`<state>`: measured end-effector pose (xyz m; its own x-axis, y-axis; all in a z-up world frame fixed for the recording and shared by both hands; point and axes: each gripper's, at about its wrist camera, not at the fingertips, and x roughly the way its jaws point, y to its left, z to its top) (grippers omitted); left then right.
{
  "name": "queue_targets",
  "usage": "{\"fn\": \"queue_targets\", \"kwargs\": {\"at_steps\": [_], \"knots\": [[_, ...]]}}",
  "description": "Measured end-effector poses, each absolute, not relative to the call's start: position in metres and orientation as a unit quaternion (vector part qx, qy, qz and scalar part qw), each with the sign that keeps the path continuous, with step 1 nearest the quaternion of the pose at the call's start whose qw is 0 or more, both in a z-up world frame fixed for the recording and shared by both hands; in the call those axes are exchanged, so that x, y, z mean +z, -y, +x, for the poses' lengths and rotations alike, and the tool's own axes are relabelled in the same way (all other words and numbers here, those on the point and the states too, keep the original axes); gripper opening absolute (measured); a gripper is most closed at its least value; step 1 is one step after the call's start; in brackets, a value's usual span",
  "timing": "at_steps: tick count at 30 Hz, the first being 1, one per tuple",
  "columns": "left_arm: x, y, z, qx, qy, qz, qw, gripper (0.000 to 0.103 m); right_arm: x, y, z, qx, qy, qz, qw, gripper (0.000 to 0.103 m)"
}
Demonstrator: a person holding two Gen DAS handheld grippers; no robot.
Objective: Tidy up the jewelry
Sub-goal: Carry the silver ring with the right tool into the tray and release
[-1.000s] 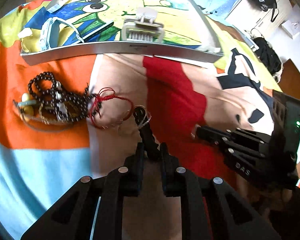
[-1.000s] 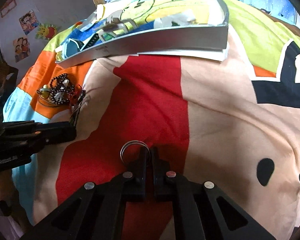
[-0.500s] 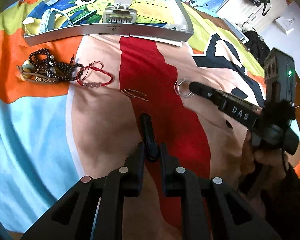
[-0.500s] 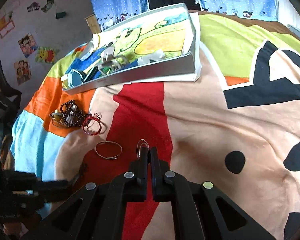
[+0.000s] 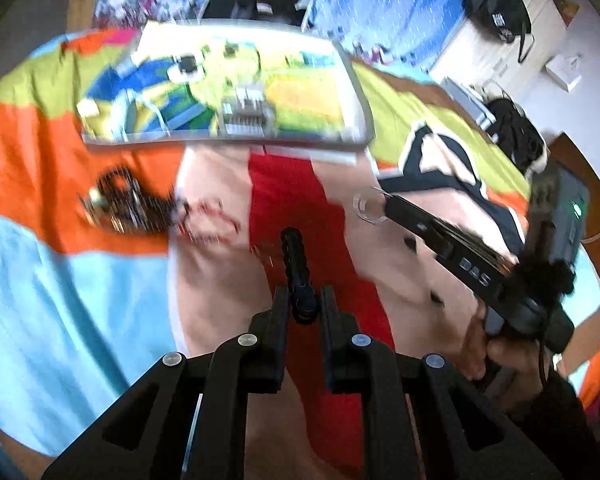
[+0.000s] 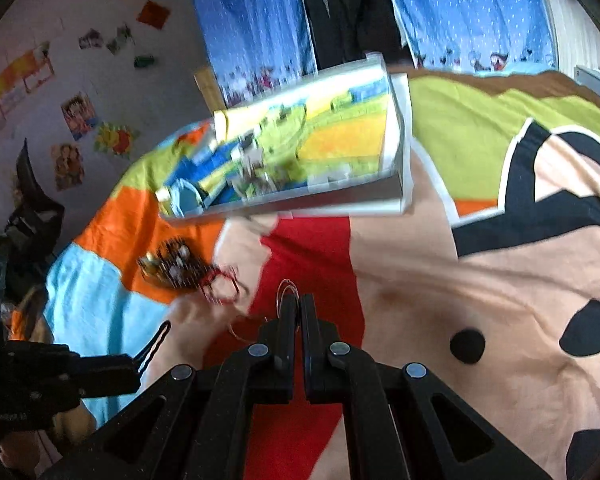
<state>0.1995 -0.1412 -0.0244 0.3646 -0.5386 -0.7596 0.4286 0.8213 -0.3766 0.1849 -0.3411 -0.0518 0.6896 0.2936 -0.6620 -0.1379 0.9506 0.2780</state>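
Note:
My left gripper (image 5: 303, 304) is shut on a black wavy hair clip (image 5: 296, 264), held above the bedspread; it also shows in the right wrist view (image 6: 154, 346). My right gripper (image 6: 299, 304) is shut on a thin silver ring hoop (image 6: 287, 292), seen in the left wrist view (image 5: 367, 208) at its fingertips. A silver tray (image 5: 228, 136) with a cartoon picture lies ahead and holds a hair claw (image 5: 246, 114) and a watch (image 5: 140, 110). A pile of dark bead bracelets (image 5: 128, 204) and a red cord bracelet (image 5: 216, 220) lie on the bedspread.
The colourful bedspread (image 6: 440, 264) covers the bed. A thin wire hoop (image 6: 240, 326) lies on it below my right gripper. Blue curtains (image 6: 260, 12) and a wall with stickers (image 6: 76, 116) stand behind. A white cabinet with a black bag (image 5: 496, 12) is at the right.
Both grippers have risen higher above the bed with their items, towards the tray. The views are blurred by motion.

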Motion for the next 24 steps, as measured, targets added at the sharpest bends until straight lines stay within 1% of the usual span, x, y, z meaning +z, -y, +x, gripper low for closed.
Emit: {"fn": "queue_targets", "kwargs": {"at_steps": [5,10,14,18,24], "knots": [[-0.007,0.143,0.241,-0.265,-0.426,-0.079,0.861,0.011,-0.028,0.351,0.195,0.120,-0.286,0.146,0.939,0.003],[-0.015,0.147,0.292,-0.247,-0.406,-0.089,0.875,0.011,-0.022,0.352,0.230,0.110,-0.244,0.164,0.949,0.003],[-0.031,0.152,0.333,-0.232,-0.404,-0.080,0.881,0.011,-0.032,0.350,0.265,0.106,-0.245,0.167,0.949,0.003],[-0.050,0.152,0.362,-0.223,-0.420,-0.071,0.877,0.011,-0.048,0.343,0.295,0.104,-0.263,0.151,0.947,0.003],[-0.068,0.148,0.374,-0.214,-0.437,-0.065,0.871,0.012,-0.071,0.329,0.316,0.100,-0.301,0.116,0.941,0.003]]}}
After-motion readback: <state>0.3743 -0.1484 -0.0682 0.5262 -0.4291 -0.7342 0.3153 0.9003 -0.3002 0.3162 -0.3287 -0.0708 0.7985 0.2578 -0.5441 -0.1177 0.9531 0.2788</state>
